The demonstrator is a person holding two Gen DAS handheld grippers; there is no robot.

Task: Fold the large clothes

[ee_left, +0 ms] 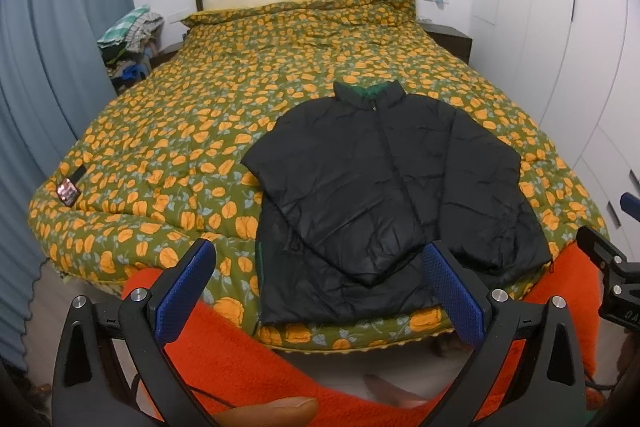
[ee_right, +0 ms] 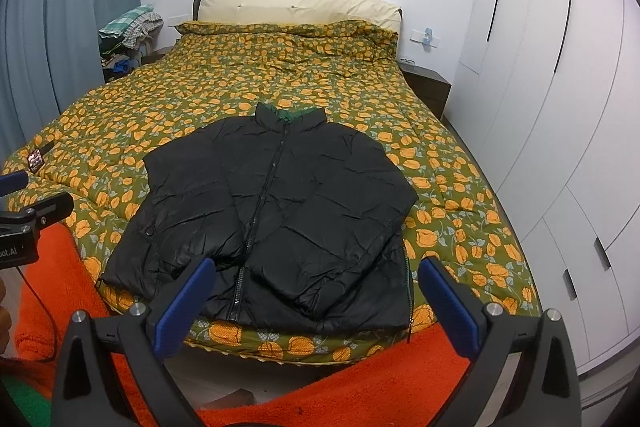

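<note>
A bed with a flowered quilt fills the room. A black jacket lies flat near the bed's foot, one sleeve folded across its front. Short of the bed's foot, the left gripper and right gripper hover, fingers apart and holding nothing.

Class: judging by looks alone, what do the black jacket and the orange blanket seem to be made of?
Black puffer jacket: probably thin nylon or polyester shell with padding, going by its slight sheen, fine crinkles and quilted puffiness. Orange blanket: likely plush fleece, matte with a fuzzy, nubbly pile.
</note>
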